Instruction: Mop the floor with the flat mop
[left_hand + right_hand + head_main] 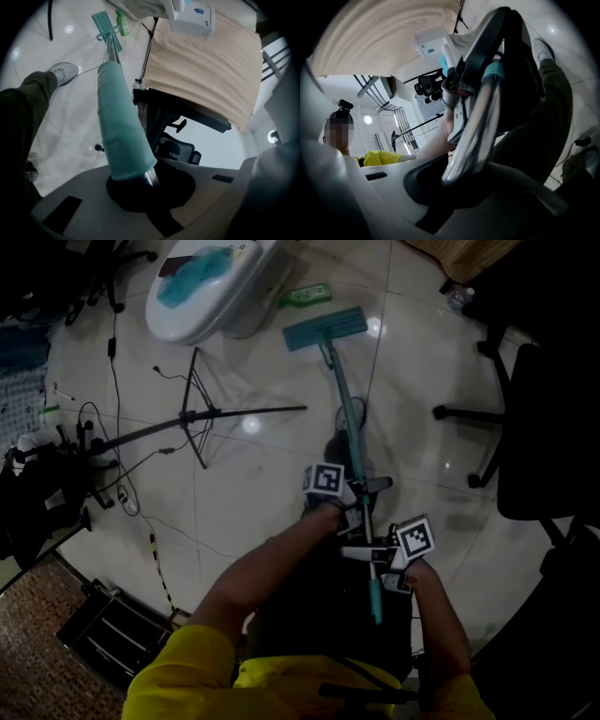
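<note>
Overall, teal-headed flat mop (325, 329)

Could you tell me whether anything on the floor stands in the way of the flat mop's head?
Yes: a green bottle lies just beyond the mop head, beside a large white object; a black stand lies to its left.

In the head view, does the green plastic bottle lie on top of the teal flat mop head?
No, the green plastic bottle lies beside the teal flat mop head, not on it.

The left hand-held gripper (362, 495) and right hand-held gripper (372, 556) grip the flat mop (325, 329) on the floor (262, 498).
</note>
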Available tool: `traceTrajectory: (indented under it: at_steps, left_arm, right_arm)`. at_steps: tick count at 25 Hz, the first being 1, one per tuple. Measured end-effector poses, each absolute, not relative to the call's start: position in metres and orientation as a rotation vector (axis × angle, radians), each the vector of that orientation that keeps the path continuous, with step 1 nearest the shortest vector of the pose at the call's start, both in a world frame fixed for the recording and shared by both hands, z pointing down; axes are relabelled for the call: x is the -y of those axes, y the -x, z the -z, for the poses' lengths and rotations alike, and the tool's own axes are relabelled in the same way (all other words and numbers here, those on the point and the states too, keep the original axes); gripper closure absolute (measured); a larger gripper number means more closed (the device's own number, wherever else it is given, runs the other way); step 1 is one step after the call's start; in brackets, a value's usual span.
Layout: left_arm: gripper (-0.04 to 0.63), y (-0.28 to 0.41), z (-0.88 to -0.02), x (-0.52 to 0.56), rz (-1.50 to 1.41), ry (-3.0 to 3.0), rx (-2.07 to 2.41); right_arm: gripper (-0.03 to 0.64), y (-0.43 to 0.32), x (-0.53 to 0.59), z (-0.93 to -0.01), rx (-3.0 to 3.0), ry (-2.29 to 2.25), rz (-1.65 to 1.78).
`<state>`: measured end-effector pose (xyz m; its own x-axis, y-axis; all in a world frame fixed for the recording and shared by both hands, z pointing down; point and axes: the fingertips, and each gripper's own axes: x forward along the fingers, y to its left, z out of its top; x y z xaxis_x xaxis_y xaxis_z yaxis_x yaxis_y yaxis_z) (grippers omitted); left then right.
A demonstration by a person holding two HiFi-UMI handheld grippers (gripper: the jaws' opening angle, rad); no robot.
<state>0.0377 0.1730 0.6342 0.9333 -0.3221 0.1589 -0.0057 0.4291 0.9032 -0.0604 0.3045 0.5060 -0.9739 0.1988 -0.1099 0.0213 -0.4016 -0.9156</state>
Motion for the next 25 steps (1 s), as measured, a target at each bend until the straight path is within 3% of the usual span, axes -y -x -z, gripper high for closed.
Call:
traceTrajectory:
  at_steps: [7,16,25]
  left_arm:
    - [0.566,-0.114,-0.569,-0.291,0.004,-0.967,0.118]
    - [0.55,-0.141,-0.574,-0.213,-0.039,-1.007,0.006]
    - [0.565,-0.154,-0.556,-0.263,-0.021,-0.988,0.062]
  right_arm:
    - [0.584,0.015,-0.383,-0.44,1.559,0.134,-2.675]
    - [0.531,-0.014,-0.291,-0.447,1.82,0.163,-2.705]
    - [0.569,-0.008,-0.343,-0.425,1.654,0.094,-2.794]
